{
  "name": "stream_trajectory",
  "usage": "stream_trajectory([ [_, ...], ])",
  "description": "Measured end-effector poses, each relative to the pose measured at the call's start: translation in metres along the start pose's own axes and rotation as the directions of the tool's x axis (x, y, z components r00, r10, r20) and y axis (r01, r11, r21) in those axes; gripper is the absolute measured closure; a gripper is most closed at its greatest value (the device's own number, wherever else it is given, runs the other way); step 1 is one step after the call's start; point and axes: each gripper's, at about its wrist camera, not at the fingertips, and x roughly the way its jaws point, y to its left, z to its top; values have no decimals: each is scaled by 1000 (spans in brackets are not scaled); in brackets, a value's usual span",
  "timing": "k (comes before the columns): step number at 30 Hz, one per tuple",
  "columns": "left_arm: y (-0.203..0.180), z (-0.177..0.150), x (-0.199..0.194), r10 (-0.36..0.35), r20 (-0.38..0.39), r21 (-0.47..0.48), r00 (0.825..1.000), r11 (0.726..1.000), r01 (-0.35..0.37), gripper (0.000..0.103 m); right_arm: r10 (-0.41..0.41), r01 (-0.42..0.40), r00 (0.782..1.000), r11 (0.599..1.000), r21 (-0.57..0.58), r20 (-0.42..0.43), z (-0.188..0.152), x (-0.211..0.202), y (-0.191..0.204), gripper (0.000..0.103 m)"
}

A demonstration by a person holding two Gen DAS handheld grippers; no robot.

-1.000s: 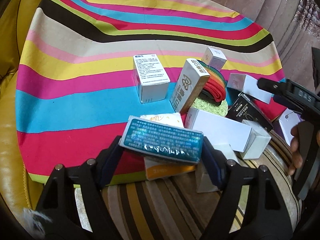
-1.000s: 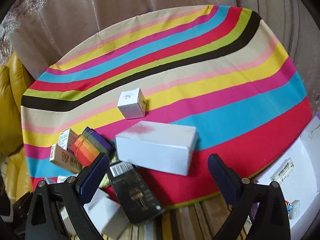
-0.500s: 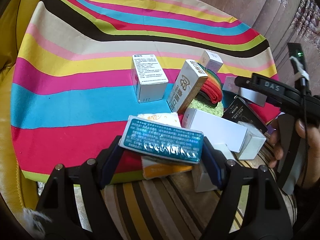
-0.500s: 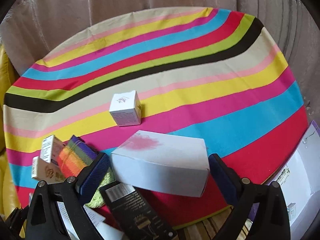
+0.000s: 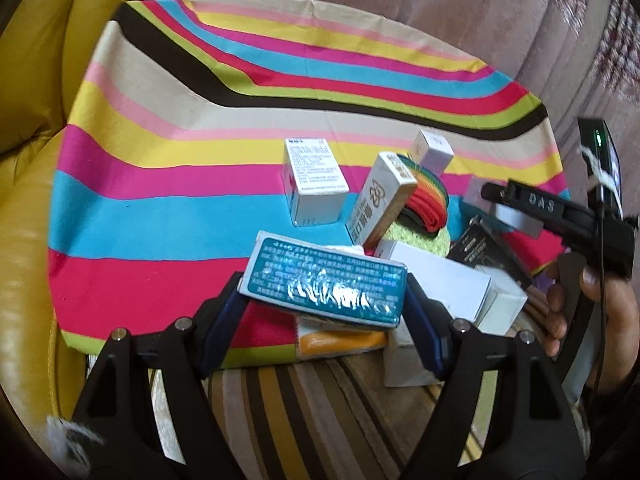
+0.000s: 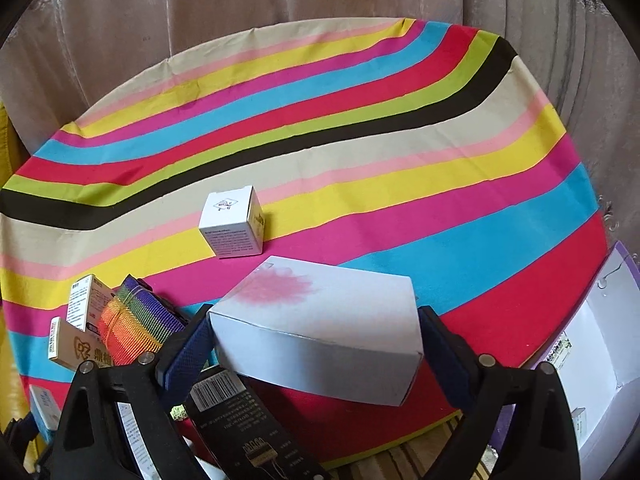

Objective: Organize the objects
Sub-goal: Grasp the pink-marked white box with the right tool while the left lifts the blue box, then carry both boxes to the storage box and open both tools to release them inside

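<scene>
My left gripper [image 5: 326,294] is shut on a teal box [image 5: 324,280], held flat by its ends above the front edge of the striped cloth [image 5: 160,220]. My right gripper [image 6: 314,320] stands open, with a white box marked by a pink stain [image 6: 320,328] between its blue pads [image 6: 188,344]. The box's ends lie right at the pads, and the jaws are as wide as before. A black box [image 6: 248,432] lies partly under it. A small white cube box [image 6: 234,226] stands alone farther back.
A white upright box [image 5: 316,184], a leaning beige box [image 5: 380,200], a rainbow strap [image 5: 428,200], a green sponge [image 5: 416,236] and more white boxes [image 5: 440,284] crowd the cloth's right front. A yellow sofa [image 5: 28,200] is left, an open white carton [image 6: 592,352] right.
My right gripper has come forward and down, so the white box now sits between its pads. The left gripper keeps the teal box and has only tilted slightly.
</scene>
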Motion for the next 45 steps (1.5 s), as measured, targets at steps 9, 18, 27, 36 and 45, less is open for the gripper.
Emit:
stream_trajectory([
  [9,-17,-6,-18,44,63,-46,997,998,-41,25,26,-26,999,1000,-2,34,-6,-19,-17,6],
  [18,-57,-10,-26,36,61,17,997,999,-37,25,27,-28,999,999,22,46,-18,-37,-46,6],
  [27,-103,-18,-27,9,42,96,999,995,-13,25,29,-32,999,998,55,40,-29,-53,-77,6],
  [36,-147,-23,-19,-47,1,156,999,987,46,25,26,-28,999,996,89,22,-39,-65,-110,6],
  [45,-186,-24,-9,-97,-39,216,995,971,103,25,15,-14,1000,989,148,-2,-52,-77,-154,6],
])
